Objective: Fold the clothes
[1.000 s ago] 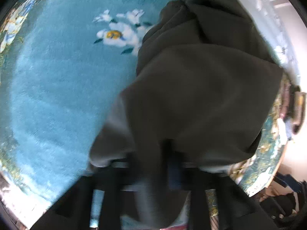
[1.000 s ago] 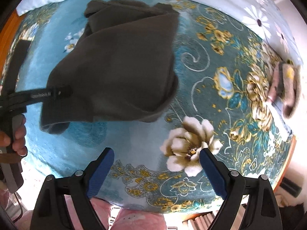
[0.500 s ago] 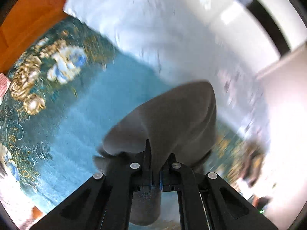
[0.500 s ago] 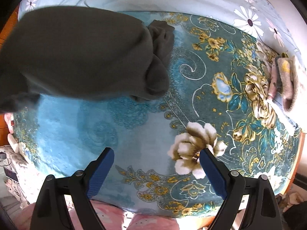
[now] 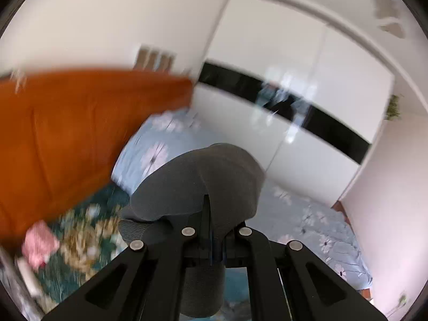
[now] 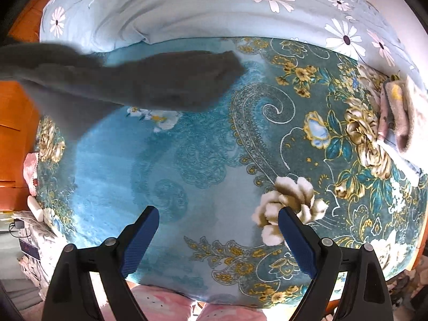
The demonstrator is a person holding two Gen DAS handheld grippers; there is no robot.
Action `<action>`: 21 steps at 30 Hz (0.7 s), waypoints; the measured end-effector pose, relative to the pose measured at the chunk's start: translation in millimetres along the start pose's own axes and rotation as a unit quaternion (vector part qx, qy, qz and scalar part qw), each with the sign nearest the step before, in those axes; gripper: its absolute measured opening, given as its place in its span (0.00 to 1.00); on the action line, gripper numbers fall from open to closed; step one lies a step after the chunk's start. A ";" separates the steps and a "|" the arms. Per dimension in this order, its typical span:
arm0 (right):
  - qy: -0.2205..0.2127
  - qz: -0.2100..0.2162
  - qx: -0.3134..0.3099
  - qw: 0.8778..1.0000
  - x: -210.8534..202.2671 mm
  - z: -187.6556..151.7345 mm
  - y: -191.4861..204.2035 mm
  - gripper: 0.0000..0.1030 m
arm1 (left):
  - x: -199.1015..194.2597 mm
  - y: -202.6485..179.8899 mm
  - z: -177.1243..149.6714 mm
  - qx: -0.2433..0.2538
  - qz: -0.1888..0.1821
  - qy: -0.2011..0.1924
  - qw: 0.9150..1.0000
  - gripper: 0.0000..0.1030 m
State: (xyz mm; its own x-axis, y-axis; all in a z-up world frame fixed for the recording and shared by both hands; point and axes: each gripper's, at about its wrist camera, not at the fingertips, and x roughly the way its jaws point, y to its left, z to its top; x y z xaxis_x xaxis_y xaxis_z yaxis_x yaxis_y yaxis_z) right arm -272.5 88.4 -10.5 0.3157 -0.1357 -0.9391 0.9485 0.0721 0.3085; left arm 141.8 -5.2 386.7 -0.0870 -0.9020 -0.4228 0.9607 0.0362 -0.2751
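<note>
Left gripper (image 5: 214, 236): the jaws are seen pressed together, and a fold of the grey garment (image 5: 198, 184) is pinched between them.
Held cloth: the garment is draped over and in front of the left fingertips, and a strip of it is seen hanging down between the black arms below the clamp.
Garment in the right wrist view: the grey garment (image 6: 149, 80) is seen lifted at the far left, blurred, stretched across the far part of the teal floral blanket (image 6: 203, 160); whether its right end touches the blanket cannot be told.
Right gripper (image 6: 218, 236): the jaws are spread wide, nothing is held between the blue pads (image 6: 139, 238), and the blanket is seen through the gap.
Bed surface: the teal blanket is bordered at the far side by a pale blue daisy-print sheet (image 6: 187, 8).
Right edge: a folded stack of pinkish cloth (image 6: 398, 117) is laid at the far right of the blanket, well apart from the grey garment.
Left view surroundings: an orange wooden headboard (image 5: 67, 133) is seen at the left, and a white wardrobe with a black band (image 5: 307, 80) at the far right.
</note>
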 end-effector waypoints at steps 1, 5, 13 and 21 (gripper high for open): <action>-0.001 0.002 0.005 1.000 -0.9 -1.6 -2.4 0.89 | -0.3 -16.3 -0.4 0.016 -0.011 0.002 1.000 0.03; -0.008 0.007 0.025 1.000 -4.6 -6.4 -15.6 0.89 | 26.5 -88.0 -35.6 0.090 -0.048 0.062 0.993 0.03; -0.022 0.008 0.098 0.995 -12.4 -26.3 -74.7 0.89 | 110.4 -212.9 -250.6 0.163 -0.142 0.331 0.919 0.04; -0.010 -0.017 0.206 0.978 -10.3 -65.8 -166.7 0.90 | 143.3 -290.6 -418.8 0.199 -0.154 0.520 0.816 0.04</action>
State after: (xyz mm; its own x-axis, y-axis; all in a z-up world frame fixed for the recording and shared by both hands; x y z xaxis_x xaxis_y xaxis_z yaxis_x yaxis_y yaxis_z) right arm -435.5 142.9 -62.2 0.2811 -0.1515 -0.9476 0.8870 -0.3359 0.3169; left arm -260.1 35.2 44.5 -0.3183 0.0192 -0.9478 0.8420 -0.4536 -0.2919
